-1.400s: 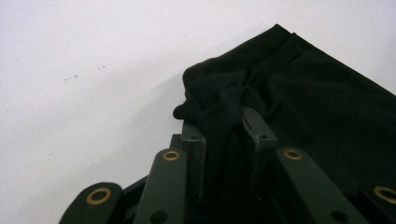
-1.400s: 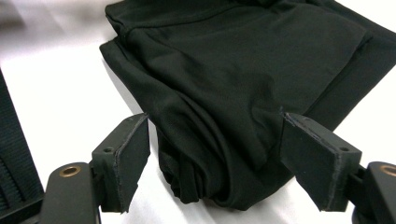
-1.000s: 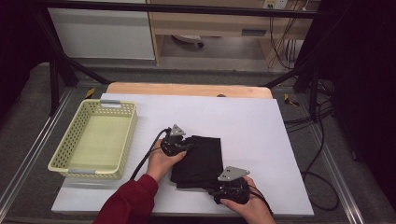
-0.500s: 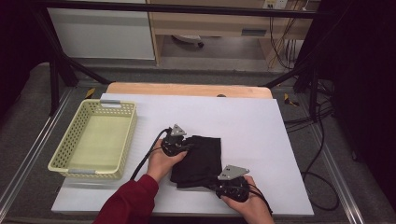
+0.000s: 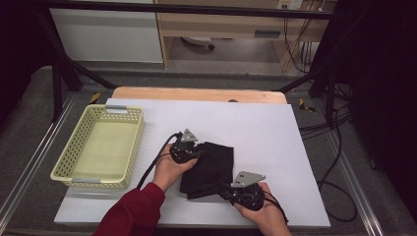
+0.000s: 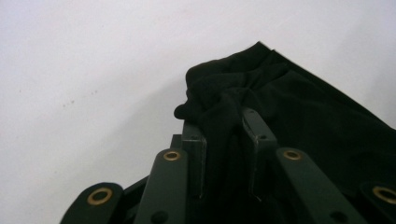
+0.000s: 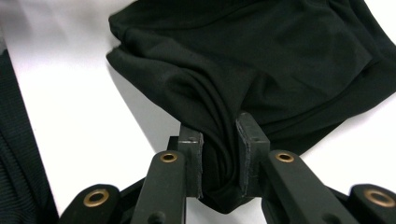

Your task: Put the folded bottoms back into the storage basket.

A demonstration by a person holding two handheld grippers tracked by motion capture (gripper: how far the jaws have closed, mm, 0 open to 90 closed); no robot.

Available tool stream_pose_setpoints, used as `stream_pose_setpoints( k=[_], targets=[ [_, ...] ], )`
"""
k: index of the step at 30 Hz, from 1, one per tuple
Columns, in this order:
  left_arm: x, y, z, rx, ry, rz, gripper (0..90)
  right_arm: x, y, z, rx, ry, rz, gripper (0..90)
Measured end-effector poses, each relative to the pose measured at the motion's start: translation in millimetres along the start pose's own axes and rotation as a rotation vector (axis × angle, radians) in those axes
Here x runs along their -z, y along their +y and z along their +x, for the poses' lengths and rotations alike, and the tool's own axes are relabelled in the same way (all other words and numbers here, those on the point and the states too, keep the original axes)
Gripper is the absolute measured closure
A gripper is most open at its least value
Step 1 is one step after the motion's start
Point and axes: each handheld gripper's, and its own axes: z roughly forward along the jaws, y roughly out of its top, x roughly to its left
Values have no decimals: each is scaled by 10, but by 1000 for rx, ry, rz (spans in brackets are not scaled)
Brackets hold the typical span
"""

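- Right claw: nearest to you in the high view, at the near edge of the black cloth. Its jaws have just been closing, and the right gripper view shows a bunched fold of the cloth pinched between the two pads. Read this claw as clamped on the cloth.
- Left claw: a little farther from you, at the far left corner of the same cloth. In the left gripper view its pads stand close together with a gathered hem of the cloth rising between them. This claw too is clamped on the cloth.
- Black cloth: it lies roughly folded on the white tabletop, about midway across and toward your side, between your two hands. It rests flat apart from the two pinched corners.
- Yellow basket: it stands on the left of the tabletop, just beside your left hand and apart from the cloth. Nothing is seen inside it.
- Progress, as a judgement: both grips appear secured, so the grasping stage looks done. The cloth has not yet left the tabletop. What seems to remain is to lift it and then fold it further or carry it to the basket; which of these the pictures do not settle.
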Motion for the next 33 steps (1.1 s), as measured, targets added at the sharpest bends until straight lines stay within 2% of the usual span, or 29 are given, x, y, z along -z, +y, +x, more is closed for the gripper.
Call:
stream_pose_setpoints(
  k=[7,17,24,33],
  targets=[
    [127,197,-37,-59,5,11,750,68,158,-59,-5,17,-21,761],
    [289,419,3,-82,31,-4,750,100,417,-84,23,27,-36,761],
    [390,488,53,-106,49,9,750,55,518,-127,-1,63,-40,761],
    [486,553,123,-108,65,5,750,-1,641,-136,-4,99,-52,762]
  ],
)
